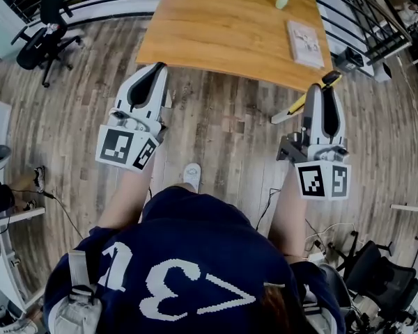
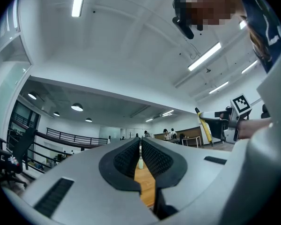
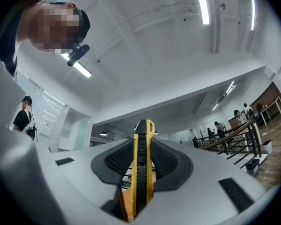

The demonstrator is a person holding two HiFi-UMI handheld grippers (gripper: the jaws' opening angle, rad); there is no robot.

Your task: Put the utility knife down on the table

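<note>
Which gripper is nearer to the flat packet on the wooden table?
Right. The right gripper, shut on the utility knife, is just off the table edge nearest the flat packet. The left gripper is by the opposite corner, far to its left.

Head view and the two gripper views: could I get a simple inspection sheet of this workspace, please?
Surface: wooden table, mostly bare.
Job's things: utility knife, held in the air, not yet on the table.
Clutter: small pale bottle and flat packet on the table.
Grippers: right gripper clamped on the utility knife; left gripper jaws together, empty.
Cables: black cable on the floor.
Surroundings: plank floor, office chair, railing.
</note>
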